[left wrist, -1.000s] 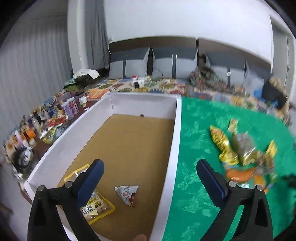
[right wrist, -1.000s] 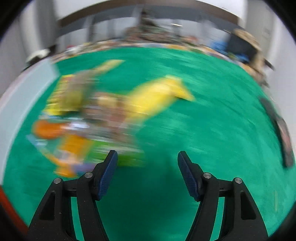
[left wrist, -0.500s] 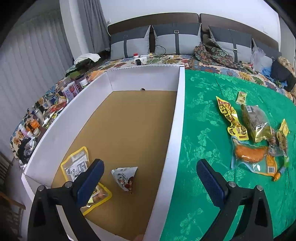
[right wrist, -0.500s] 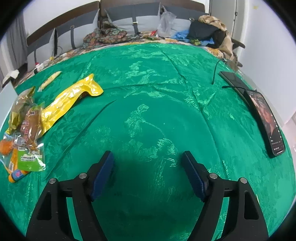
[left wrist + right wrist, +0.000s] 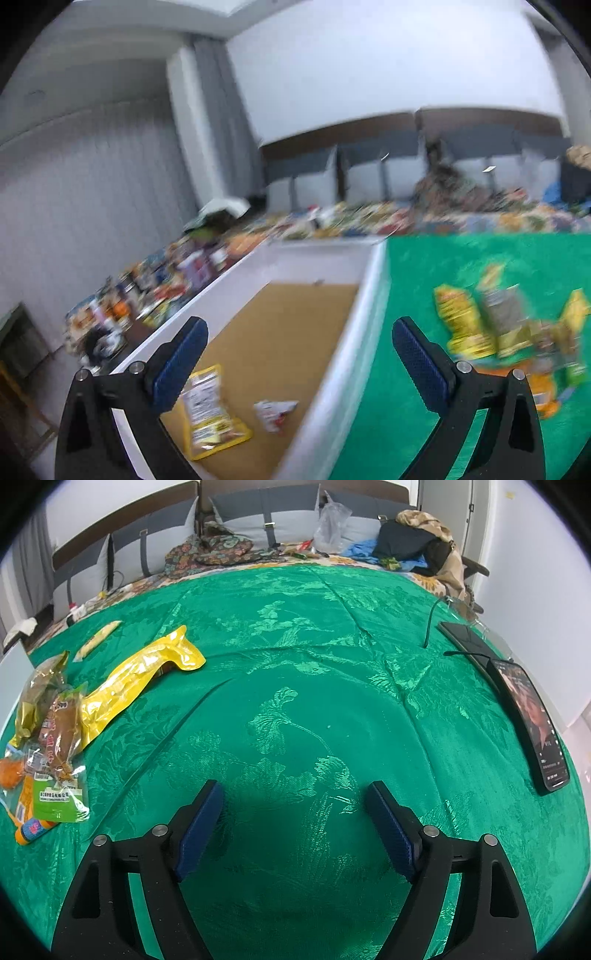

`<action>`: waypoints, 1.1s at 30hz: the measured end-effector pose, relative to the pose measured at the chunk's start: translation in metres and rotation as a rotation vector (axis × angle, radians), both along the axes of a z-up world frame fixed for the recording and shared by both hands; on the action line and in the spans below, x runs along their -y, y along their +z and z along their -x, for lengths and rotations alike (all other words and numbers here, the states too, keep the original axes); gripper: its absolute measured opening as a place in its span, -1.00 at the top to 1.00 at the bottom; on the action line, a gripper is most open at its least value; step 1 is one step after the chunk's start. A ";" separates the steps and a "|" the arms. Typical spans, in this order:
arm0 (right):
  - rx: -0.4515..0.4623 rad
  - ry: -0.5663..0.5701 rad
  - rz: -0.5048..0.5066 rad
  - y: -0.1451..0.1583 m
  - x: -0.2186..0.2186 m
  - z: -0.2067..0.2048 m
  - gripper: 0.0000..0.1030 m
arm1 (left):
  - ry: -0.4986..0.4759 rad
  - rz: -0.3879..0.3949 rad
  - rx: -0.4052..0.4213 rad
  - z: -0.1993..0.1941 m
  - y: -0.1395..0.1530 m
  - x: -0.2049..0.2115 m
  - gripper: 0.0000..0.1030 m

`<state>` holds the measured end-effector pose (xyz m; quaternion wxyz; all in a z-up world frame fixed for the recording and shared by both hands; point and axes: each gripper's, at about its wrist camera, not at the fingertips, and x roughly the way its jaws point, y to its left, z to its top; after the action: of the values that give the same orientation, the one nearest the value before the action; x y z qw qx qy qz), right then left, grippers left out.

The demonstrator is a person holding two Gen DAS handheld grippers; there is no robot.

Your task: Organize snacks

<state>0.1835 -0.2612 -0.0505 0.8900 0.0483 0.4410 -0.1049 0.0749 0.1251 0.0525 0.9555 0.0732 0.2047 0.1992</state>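
Observation:
A white box (image 5: 347,343) with a brown floor holds a yellow-edged packet (image 5: 208,410) and a small white triangular packet (image 5: 275,415). My left gripper (image 5: 299,332) hangs open and empty over the box's right wall; the view is blurred. To its right a heap of snack packets (image 5: 506,332) lies on the green cloth. In the right wrist view my right gripper (image 5: 295,794) points down at bare green cloth (image 5: 295,709), its jaws opening with nothing between them. The long yellow packet (image 5: 136,683), a brown packet (image 5: 61,731) and a thin stick packet (image 5: 98,638) lie far to its left.
Two phones (image 5: 532,716) and a cable lie at the cloth's right edge. Cushions, clothes and bags (image 5: 406,542) line the back. Bottles and jars (image 5: 147,295) crowd the ledge left of the box.
The left gripper tipped upward and swung, so its view now shows more wall and is blurred. The right gripper swept right off the snack heap, then held still while its jaws widened.

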 end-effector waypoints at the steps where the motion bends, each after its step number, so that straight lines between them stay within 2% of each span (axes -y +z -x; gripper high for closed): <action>1: 0.000 0.000 0.000 0.000 0.000 0.000 -0.61 | -0.044 0.008 0.006 0.004 0.002 0.013 -0.97; 4: 0.000 0.000 0.000 0.000 0.000 0.000 -0.61 | -0.173 0.071 -0.039 0.008 -0.003 0.044 -0.99; 7: 0.000 0.001 -0.001 0.000 0.000 0.000 -0.61 | -0.288 0.199 -0.179 -0.002 -0.033 0.068 -0.99; 8: 0.000 0.001 -0.001 0.000 0.000 0.000 -0.61 | -0.323 0.259 -0.253 -0.007 -0.052 0.074 -0.99; 11: 0.001 0.002 -0.001 0.000 0.000 0.000 -0.61 | -0.351 0.344 -0.391 -0.015 -0.097 0.087 -0.99; 12: 0.001 0.002 -0.001 0.000 0.000 0.000 -0.61 | -0.342 0.356 -0.436 -0.018 -0.114 0.088 -0.99; 15: 0.001 0.002 -0.002 0.000 0.000 0.000 -0.61 | -0.329 0.343 -0.496 -0.019 -0.140 0.091 -0.99; 20: 0.001 0.002 -0.002 0.000 0.000 0.000 -0.61 | -0.313 0.279 -0.559 -0.015 -0.161 0.084 -0.99; 23: 0.001 0.002 -0.002 0.000 0.000 0.000 -0.61 | -0.308 0.323 -0.561 -0.011 -0.165 0.078 -1.00; 33: 0.001 0.003 -0.002 0.000 0.000 0.000 -0.62 | -0.312 0.319 -0.540 -0.007 -0.164 0.073 -1.00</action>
<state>0.1833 -0.2616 -0.0503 0.8904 0.0484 0.4407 -0.1032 0.0818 0.0516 -0.1112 0.8852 0.0037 0.4651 -0.0103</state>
